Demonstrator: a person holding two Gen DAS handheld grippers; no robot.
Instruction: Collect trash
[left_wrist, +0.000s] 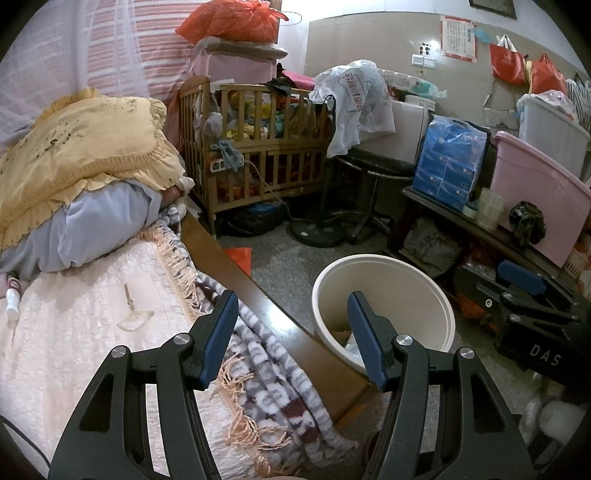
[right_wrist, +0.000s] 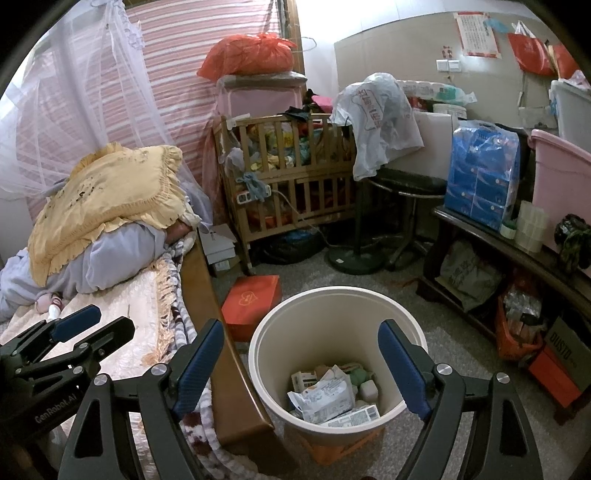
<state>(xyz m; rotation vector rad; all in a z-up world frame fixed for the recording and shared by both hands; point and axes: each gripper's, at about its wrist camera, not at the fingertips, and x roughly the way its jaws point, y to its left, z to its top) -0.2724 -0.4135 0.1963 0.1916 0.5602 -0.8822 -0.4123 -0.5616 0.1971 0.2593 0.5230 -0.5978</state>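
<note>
Trash (right_wrist: 332, 395) lay in the cream bin (right_wrist: 266, 354), lower centre — right gripper (right_wrist: 303, 369) framed it, jaws apart, empty; left gripper (left_wrist: 291, 339) likewise empty, half-spread.

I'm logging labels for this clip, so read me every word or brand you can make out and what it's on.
"DAS": white letters on the right hand-held gripper, seen from the left wrist.
"GenRobot.AI": on the left hand-held gripper, seen from the right wrist.
"DUSTO": on the cardboard box, floor right.
Unreadable: the red wall poster, print on the white plastic bag, the wrappers in the bin.
</note>
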